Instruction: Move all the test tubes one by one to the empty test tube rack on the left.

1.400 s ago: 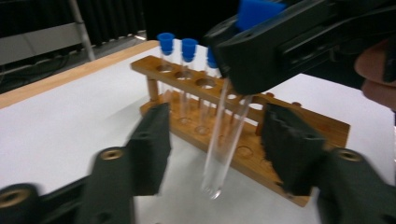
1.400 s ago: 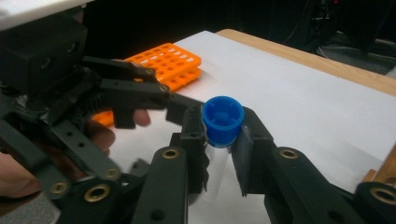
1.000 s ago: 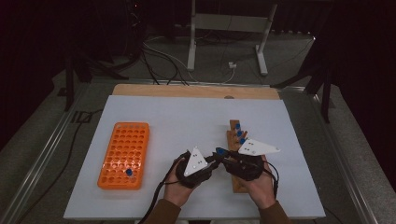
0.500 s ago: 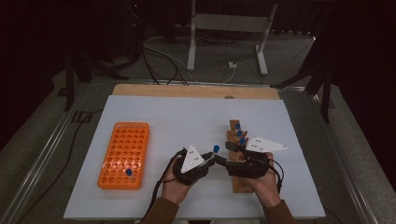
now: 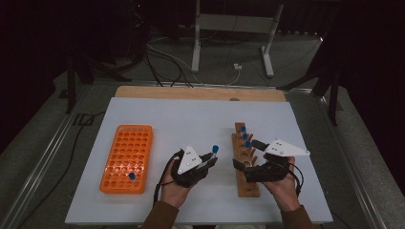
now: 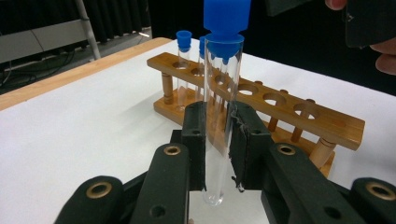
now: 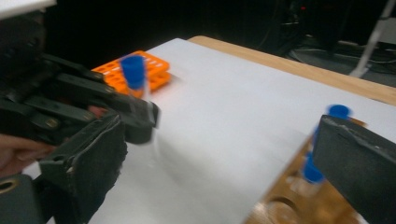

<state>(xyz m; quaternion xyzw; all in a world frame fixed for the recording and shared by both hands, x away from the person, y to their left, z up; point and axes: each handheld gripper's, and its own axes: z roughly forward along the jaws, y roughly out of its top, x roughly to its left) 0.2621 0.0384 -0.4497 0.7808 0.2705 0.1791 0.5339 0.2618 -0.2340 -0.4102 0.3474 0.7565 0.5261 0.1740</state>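
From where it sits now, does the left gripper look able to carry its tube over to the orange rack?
Probably yes. The left gripper is shut on the clear blue-capped test tube, and bare white tabletop lies between it and the orange plastic rack, most of whose holes are unfilled. The right gripper sits off by the wooden rack.

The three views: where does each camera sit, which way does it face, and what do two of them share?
High view: above the person's side, facing forward and down on the table; forearms, left gripper, right gripper show.
Left gripper view: on the left gripper, facing the wooden rack; its jaws clamp a tube.
Right gripper view: on the right gripper, facing the orange rack; its open jaws show.
Shared: the tube.
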